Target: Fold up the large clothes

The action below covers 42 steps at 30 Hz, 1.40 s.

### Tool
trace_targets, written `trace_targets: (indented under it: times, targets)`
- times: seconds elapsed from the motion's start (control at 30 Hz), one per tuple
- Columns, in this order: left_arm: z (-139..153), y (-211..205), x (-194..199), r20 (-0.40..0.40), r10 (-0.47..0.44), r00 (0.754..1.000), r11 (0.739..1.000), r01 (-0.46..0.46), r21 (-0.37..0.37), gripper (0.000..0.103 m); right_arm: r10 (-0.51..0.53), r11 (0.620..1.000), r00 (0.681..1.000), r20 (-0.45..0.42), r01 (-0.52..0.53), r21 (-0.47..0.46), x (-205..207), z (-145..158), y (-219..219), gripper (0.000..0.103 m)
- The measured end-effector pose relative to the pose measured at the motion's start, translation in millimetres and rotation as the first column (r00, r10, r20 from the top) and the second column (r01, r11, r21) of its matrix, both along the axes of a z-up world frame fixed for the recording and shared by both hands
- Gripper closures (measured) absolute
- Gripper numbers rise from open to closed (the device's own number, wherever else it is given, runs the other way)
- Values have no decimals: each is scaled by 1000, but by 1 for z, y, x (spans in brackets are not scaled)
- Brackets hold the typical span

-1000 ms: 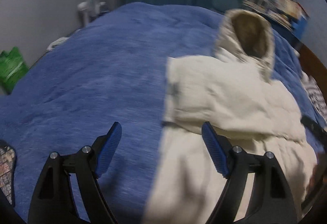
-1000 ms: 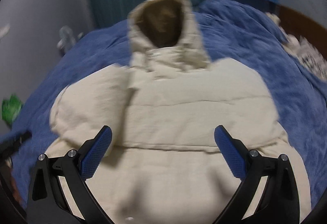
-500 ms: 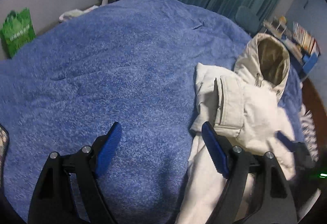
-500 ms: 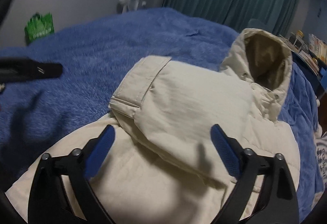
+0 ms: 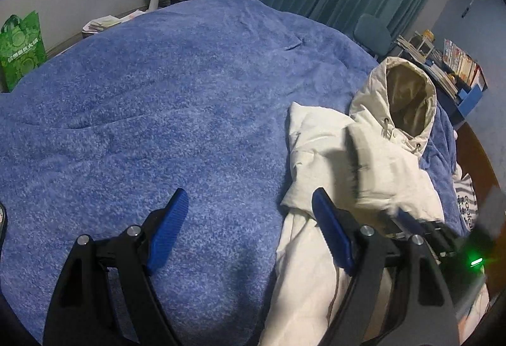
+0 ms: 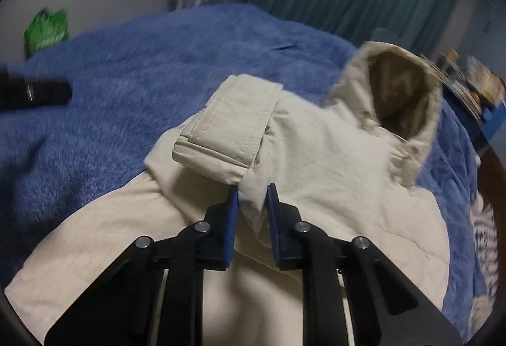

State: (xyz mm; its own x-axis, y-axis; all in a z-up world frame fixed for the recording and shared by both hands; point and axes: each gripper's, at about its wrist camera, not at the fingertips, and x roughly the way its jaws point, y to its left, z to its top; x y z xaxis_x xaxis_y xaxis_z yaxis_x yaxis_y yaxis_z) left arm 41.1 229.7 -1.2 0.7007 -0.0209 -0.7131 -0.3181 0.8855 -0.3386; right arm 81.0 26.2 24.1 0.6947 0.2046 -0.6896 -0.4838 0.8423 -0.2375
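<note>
right claw now pinching jacket sleeve, wide a moment ago | left claw spread over bed | sleeve fold underway

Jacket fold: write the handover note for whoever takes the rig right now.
Right gripper: shut on a pinch of jacket fabric just below the sleeve cuff.
Left gripper: open, holding nothing, over the blanket beside the jacket's edge.
Jacket lies on the blanket, hood at the far end.
Done: one sleeve is folded across the chest.
Left: finish placing that sleeve; the other sleeve's state is not clear from here; then fold the body and the hood, probably using the free left gripper.
</note>
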Motion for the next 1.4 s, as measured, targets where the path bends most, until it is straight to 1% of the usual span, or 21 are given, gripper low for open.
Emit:
trace_targets:
  times: [0.07,0.13,0.2,0.37,0.4,0.5,0.6,0.63,0.73,0.83,0.9,0.93,0.97,1.0,1.03,1.1,1.13,1.17,1.23,1.33,1.4]
  targets:
    - [2,-4,0,2,-6,1000,1000,6,20,27,-38,998,999,-1,38,57,0,10,-23,86]
    - [3,-8,0,7,-14,1000,1000,13,26,27,-87,988,996,-23,89,123,0,20,-54,86]
    - [4,-14,2,10,-24,1000,999,24,28,27,-105,977,993,-52,113,179,2,25,-79,86]
    - [0,-41,14,-20,-63,998,996,64,68,27,-167,945,984,-55,176,276,9,34,-128,85]
    - [-1,-45,16,-25,-70,997,995,71,74,27,-193,927,979,-61,203,316,11,35,-142,85]
    - [-3,-64,22,-44,-97,994,988,102,116,27,-241,886,967,-87,255,387,20,32,-173,85]
    - [-4,-81,27,-58,-124,991,975,132,176,27,-283,825,951,-126,309,474,34,29,-207,83]
    - [-5,-87,28,-62,-130,990,971,139,194,27,-294,812,945,-141,325,485,40,26,-216,83]
    - [-7,-97,32,-70,-147,987,966,158,205,27,-317,756,928,-197,372,539,52,15,-244,80]
    - [-11,-105,37,-87,-160,983,963,175,205,27,-320,724,913,-253,408,557,64,-1,-261,77]
    - [-14,-109,40,-97,-164,982,959,181,218,27,-315,700,906,-282,423,576,69,-8,-268,56]
    - [-15,-110,41,-102,-165,981,956,185,229,27,-305,686,907,-289,420,594,70,-8,-272,32]
    - [-16,-112,41,-105,-166,980,954,187,235,27,-286,670,911,-296,411,619,72,-9,-275,22]
    - [-16,-113,41,-107,-167,980,953,189,238,27,-266,649,917,-297,399,648,73,-9,-278,22]
    - [-17,-113,42,-109,-168,980,952,190,239,27,-260,640,918,-299,396,659,75,-9,-281,24]
    - [-18,-114,42,-112,-168,979,952,190,239,27,-265,636,917,-299,399,660,78,-9,-285,40]
    - [-19,-114,43,-113,-167,980,952,190,240,27,-282,638,912,-299,411,651,79,-9,-288,66]
    - [-20,-114,44,-116,-167,979,952,191,239,27,-299,637,905,-302,425,643,81,-11,-292,85]
    - [-22,-115,45,-121,-170,978,950,195,245,27,-309,620,900,-309,437,652,81,-12,-299,85]
    - [-26,-119,45,-136,-179,974,945,209,253,27,-358,606,897,-261,435,666,73,1,-309,86]
    - [-29,-122,45,-146,-184,972,941,217,260,27,-390,583,885,-253,450,677,70,9,-322,87]
